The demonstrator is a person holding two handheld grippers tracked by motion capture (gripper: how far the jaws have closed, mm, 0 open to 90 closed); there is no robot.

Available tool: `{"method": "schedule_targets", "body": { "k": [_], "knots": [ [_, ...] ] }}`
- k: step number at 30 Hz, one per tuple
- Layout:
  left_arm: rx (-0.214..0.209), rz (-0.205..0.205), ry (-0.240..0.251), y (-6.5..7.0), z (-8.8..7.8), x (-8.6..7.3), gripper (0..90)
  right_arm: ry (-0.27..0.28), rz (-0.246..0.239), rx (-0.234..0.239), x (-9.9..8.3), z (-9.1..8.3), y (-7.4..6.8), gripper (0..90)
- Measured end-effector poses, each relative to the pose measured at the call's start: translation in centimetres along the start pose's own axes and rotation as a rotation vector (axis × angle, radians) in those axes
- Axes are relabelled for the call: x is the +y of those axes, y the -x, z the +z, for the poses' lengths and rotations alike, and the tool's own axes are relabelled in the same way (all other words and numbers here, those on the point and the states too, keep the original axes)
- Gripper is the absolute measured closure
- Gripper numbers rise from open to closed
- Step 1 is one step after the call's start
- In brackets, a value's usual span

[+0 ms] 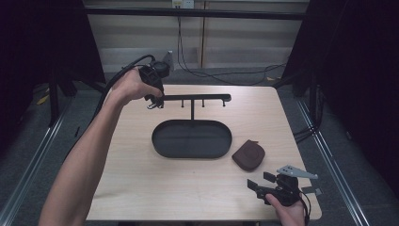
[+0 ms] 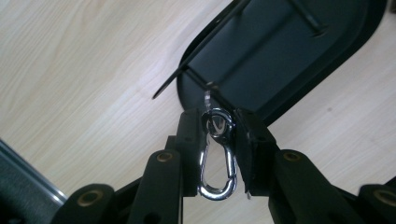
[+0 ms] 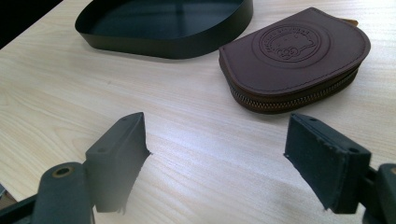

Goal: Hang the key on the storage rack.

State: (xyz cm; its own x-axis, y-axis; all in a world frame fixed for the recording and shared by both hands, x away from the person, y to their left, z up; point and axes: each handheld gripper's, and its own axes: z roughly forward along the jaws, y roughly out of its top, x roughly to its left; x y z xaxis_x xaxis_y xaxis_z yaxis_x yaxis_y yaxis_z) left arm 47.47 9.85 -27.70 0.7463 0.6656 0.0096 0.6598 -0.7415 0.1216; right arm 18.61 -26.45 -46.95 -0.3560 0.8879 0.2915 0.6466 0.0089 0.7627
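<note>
Silver snap-hook carabiner (image 2: 216, 154), upright betw. pads, top loop at peg of black rack (image 2: 243, 60).

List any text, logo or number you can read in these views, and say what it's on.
No text can be read.
Brown zip pouch: a round embossed stamp with a ring of lettering around a small figure, too small and faint to read.
Metal snap hook held in the left gripper: no marking visible.
Black oval tray and hook stand: no labels visible.
</note>
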Motion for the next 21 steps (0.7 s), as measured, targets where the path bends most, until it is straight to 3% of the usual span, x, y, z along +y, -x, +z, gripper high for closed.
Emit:
{"method": "schedule_targets", "body": {
  "k": [11,21],
  "knots": [
    [0.029,-0.02,-0.006,-0.2,1.1,-0.1,72.3,-0.005,-0.006,0.002,0.0,0.1,-0.1,20.4],
    [0.043,-0.032,0.004,-0.6,0.9,-0.6,71.6,0.0,-0.007,-0.001,0.0,0.0,-0.1,20.7]
  ]
}}
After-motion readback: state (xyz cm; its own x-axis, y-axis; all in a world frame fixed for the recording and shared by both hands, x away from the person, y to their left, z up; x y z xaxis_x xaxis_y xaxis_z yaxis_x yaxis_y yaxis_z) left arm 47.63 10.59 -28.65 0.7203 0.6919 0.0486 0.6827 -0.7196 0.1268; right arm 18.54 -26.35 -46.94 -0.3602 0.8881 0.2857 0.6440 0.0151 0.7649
